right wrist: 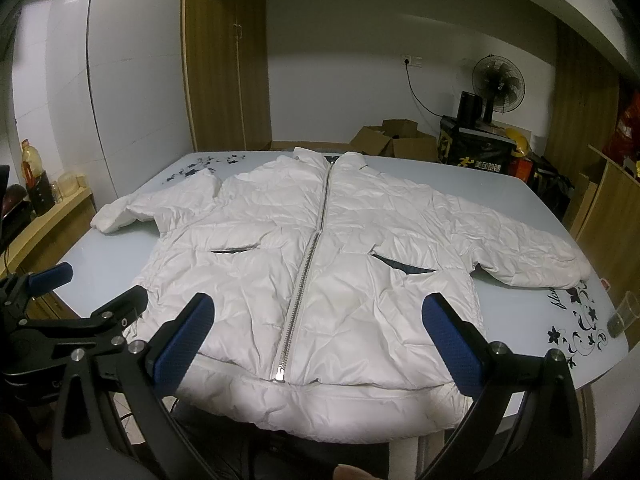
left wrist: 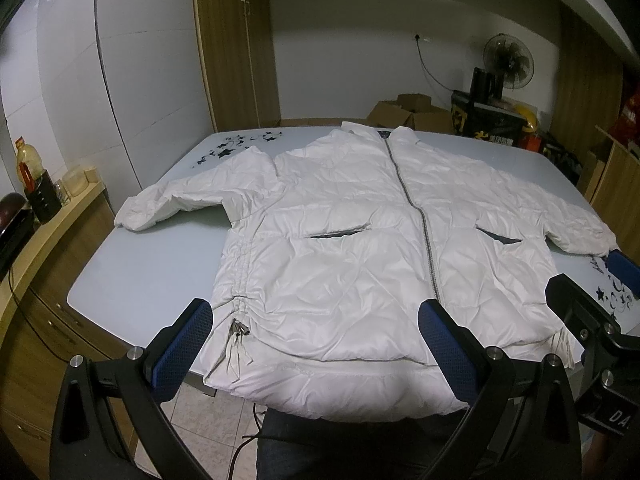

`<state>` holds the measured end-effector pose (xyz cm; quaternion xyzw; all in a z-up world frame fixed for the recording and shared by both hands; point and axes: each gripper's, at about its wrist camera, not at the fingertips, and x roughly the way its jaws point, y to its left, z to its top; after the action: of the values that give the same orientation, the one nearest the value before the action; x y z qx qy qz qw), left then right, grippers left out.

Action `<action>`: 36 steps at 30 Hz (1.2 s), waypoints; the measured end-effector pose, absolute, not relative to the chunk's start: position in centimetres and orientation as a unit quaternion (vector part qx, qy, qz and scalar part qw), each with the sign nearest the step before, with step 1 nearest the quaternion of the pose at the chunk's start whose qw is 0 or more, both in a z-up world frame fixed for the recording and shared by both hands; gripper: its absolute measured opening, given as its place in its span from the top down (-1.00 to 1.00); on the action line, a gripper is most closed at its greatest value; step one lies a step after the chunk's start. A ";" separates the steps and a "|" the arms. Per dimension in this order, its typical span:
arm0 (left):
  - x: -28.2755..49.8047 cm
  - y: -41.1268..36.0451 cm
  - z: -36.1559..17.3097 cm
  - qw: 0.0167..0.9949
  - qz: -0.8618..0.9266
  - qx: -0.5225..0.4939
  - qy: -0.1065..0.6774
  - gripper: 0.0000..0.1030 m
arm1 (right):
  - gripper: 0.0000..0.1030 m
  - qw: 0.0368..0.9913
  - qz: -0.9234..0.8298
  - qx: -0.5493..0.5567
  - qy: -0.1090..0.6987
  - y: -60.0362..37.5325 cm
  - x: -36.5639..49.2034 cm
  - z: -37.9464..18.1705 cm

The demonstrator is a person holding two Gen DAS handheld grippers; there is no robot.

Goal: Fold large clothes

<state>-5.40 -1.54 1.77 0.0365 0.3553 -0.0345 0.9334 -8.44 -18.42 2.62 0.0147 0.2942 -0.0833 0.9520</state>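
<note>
Jacket (left wrist: 360,248), white and zipped, lies face up and flat on the pale blue table (left wrist: 132,264), collar far, sleeves spread left and right, hem hanging over the near edge. The left gripper (left wrist: 316,344) hovers above the hem on the left, jaws spread, holding nothing. The right gripper (right wrist: 320,336) hovers over the hem on the right, jaws likewise spread. A fan (right wrist: 498,84) and boxes (right wrist: 396,140) stand beyond the far edge.
</note>
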 end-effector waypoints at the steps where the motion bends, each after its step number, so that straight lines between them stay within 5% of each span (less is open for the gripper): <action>1: -5.4 -1.6 1.7 0.933 -0.034 0.036 0.355 -1.00 | -1.00 0.952 -0.083 0.015 0.294 -18.4 -8.5 2.6; 6: -4.6 0.0 1.6 0.926 -0.070 -0.018 0.370 -0.99 | -1.00 0.952 -0.086 0.012 0.293 -18.4 -8.4 2.6; 13: 4.3 17.2 -3.4 0.782 -0.179 -0.427 0.417 -1.00 | -1.00 0.948 -0.086 0.011 0.307 -18.7 -8.5 1.3; 23: 16.6 30.8 -13.3 0.709 -0.058 -0.551 0.436 -1.00 | -1.00 0.941 -0.086 -0.044 0.323 -17.4 -5.3 -2.7; 36: 24.5 35.7 -15.3 0.728 -0.022 -0.567 0.384 -0.99 | -1.00 0.933 -0.103 -0.053 0.342 -19.2 -2.1 -4.5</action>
<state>24.50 35.69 -15.28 -0.5673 0.3838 -0.0217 0.7283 -2.12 -19.16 -4.47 -0.0528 0.3419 -0.1026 0.9326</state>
